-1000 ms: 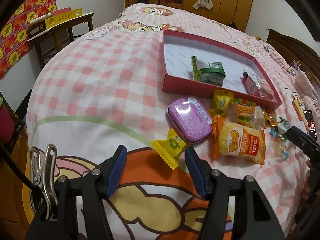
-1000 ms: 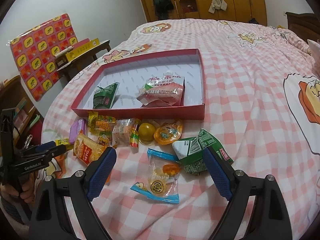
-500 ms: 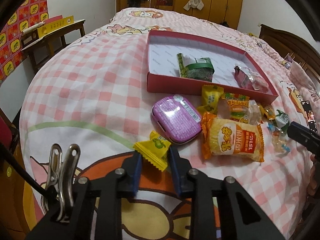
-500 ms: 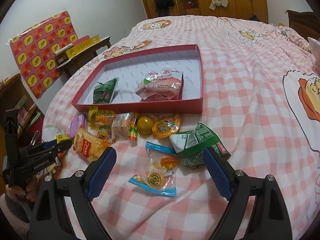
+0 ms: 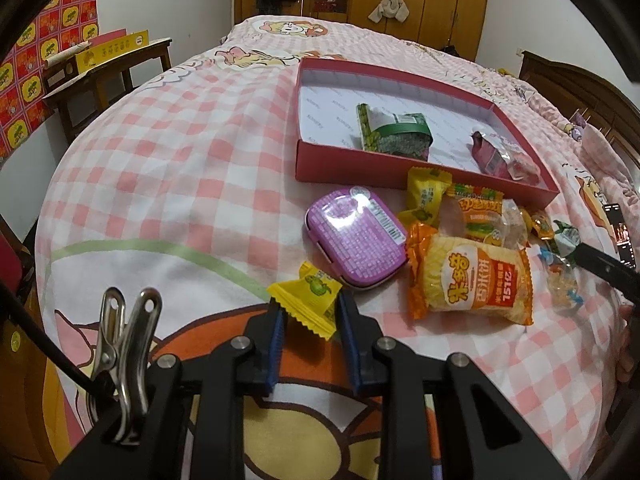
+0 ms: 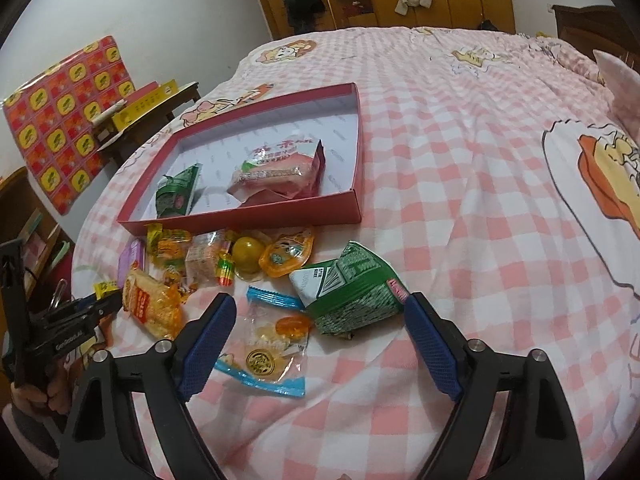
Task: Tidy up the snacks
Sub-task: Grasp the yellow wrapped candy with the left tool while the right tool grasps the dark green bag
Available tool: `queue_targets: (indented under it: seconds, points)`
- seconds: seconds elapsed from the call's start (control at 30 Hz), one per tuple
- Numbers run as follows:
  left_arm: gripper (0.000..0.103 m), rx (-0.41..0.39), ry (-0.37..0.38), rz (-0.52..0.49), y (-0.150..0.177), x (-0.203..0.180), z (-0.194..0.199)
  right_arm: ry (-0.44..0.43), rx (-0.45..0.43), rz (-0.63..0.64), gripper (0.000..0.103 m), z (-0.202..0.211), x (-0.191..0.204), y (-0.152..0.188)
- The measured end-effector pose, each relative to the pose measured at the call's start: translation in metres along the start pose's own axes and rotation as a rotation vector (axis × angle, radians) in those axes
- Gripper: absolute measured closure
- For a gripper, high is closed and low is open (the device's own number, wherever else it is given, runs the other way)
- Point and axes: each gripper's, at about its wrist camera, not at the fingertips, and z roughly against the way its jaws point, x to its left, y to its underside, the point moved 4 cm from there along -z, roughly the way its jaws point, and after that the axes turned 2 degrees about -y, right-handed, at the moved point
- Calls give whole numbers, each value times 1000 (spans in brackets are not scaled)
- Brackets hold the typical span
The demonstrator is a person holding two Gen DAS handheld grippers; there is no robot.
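A small yellow candy packet (image 5: 310, 302) is clamped between the blue pads of the left tongs (image 5: 311, 320), its upper part sticking out ahead of the pads, just above the bed (image 5: 180, 168). Just beyond it, a purple tin (image 5: 354, 238) is seen lying on the checked bedspread, with an orange rice-cracker packet (image 5: 472, 280) beside it to the right. Farther on, a red tray (image 5: 344, 164) is found holding a green packet (image 5: 394, 136) and a pink packet (image 5: 500, 156).

The right tongs (image 6: 320, 344) are held spread wide, grasping nothing. Between their pads, on the bedspread, a clear blue-edged candy bag (image 6: 272, 344) is seen, and a green-and-white packet (image 6: 348, 292) lies just ahead of them, near the right pad.
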Motion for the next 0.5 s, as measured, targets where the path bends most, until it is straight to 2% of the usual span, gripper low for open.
queue_targets:
  seconds: [0.1, 0.27, 0.4, 0.5]
  points:
    - [76, -1, 0, 2, 1, -1, -1, -8, 20, -23, 28, -8, -3, 1]
    - [77, -2, 1, -2, 1, -2, -3, -42, 37, -62, 28, -21, -9, 5]
    - [76, -1, -1, -1, 0, -2, -4, -28, 30, -48, 29, -23, -7, 6]
    - [76, -5, -6, -3, 0, -3, -4, -5, 20, -35, 35, -22, -6, 7]
